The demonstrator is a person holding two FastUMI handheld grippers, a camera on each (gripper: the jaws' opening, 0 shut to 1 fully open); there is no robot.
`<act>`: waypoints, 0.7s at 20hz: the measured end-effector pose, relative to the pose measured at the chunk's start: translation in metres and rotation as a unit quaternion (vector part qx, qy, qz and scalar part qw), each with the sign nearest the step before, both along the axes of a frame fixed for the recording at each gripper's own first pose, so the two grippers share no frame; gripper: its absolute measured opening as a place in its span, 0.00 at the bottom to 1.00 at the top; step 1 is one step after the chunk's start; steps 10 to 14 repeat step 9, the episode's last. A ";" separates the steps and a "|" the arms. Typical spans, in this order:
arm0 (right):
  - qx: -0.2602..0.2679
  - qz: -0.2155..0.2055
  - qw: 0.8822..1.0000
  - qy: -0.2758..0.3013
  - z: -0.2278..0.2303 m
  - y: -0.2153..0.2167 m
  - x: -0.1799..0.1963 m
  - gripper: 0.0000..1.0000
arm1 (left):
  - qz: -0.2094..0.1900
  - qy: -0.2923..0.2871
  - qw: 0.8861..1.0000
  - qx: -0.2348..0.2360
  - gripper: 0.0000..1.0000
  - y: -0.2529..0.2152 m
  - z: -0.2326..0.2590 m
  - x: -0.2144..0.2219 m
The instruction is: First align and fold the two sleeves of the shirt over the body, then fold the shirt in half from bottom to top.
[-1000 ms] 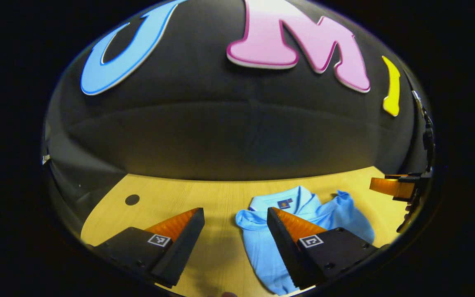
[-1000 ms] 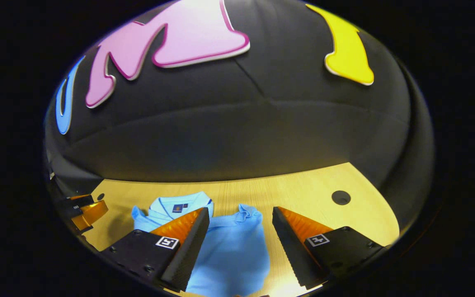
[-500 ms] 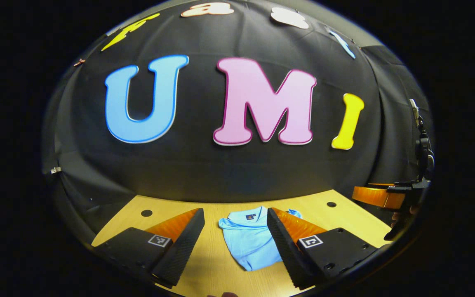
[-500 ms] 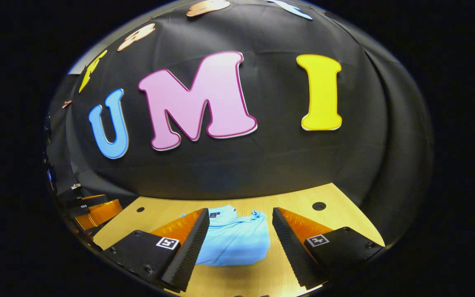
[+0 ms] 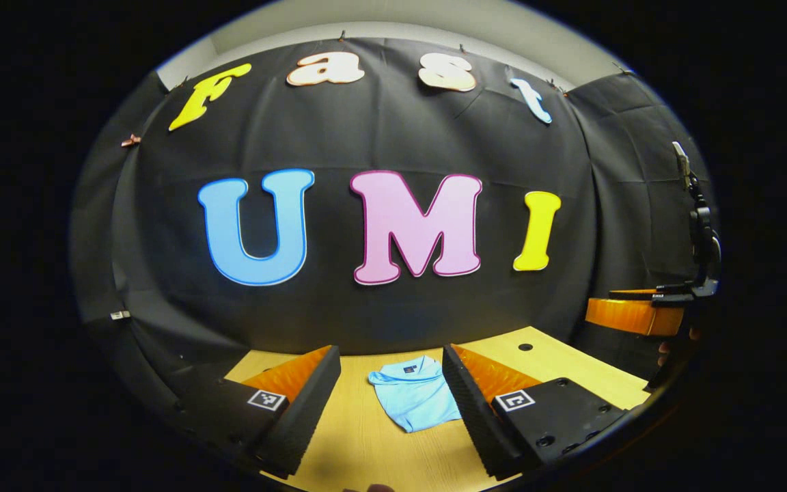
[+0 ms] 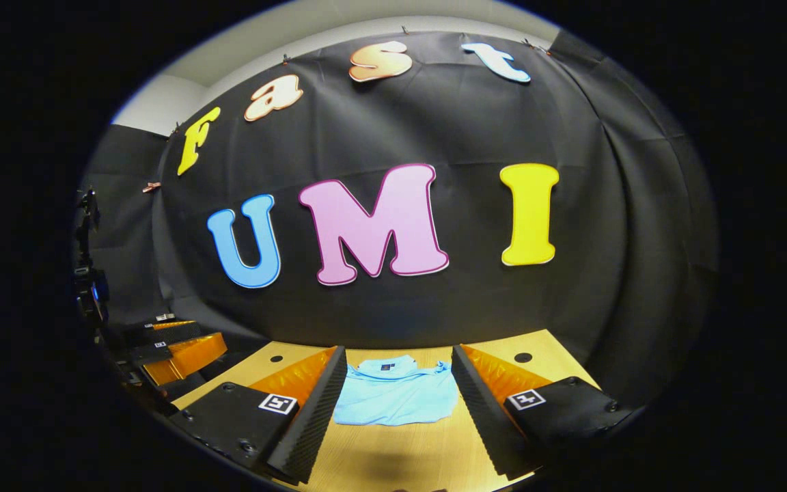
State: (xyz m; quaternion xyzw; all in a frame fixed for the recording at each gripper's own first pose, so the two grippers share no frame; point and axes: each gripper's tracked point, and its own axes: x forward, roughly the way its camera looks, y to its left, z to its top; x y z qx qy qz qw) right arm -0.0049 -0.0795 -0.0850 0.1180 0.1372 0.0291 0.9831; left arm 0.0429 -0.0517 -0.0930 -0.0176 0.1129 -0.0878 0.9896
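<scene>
The left tool (image 5: 391, 383) and right tool (image 6: 399, 381) both hang wide apart above the near surface (image 6: 393, 454), holding nothing; the folded blue shirt (image 6: 397, 400) lies farther off.

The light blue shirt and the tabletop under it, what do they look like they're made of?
The folded light blue collared shirt looks like soft matte knit fabric, likely cotton: it drapes and creases at its edges. The pale yellow tabletop looks like smooth wood or wood-look laminate, with faint straight grain lines.

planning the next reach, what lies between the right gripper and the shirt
Only bare wooden table. In the right gripper view, the open right gripper hangs short of the folded blue shirt, touching nothing.
</scene>
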 end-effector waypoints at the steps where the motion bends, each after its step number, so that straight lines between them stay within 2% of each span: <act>1: 0.000 -0.002 1.000 -0.004 0.009 -0.001 -0.007 0.95 | -0.003 -0.005 1.000 0.001 0.96 0.002 0.007 -0.006; 3: -0.009 -0.009 1.000 -0.009 0.027 -0.003 -0.018 0.95 | -0.006 -0.014 1.000 0.001 0.95 0.006 0.024 -0.021; 7: -0.024 -0.011 1.000 -0.011 0.035 -0.003 -0.030 0.95 | -0.013 -0.026 1.000 0.003 0.95 0.000 0.033 -0.049; 14: -0.026 -0.011 1.000 -0.010 0.037 -0.002 -0.032 0.95 | -0.017 -0.026 1.000 0.001 0.95 -0.005 0.034 -0.052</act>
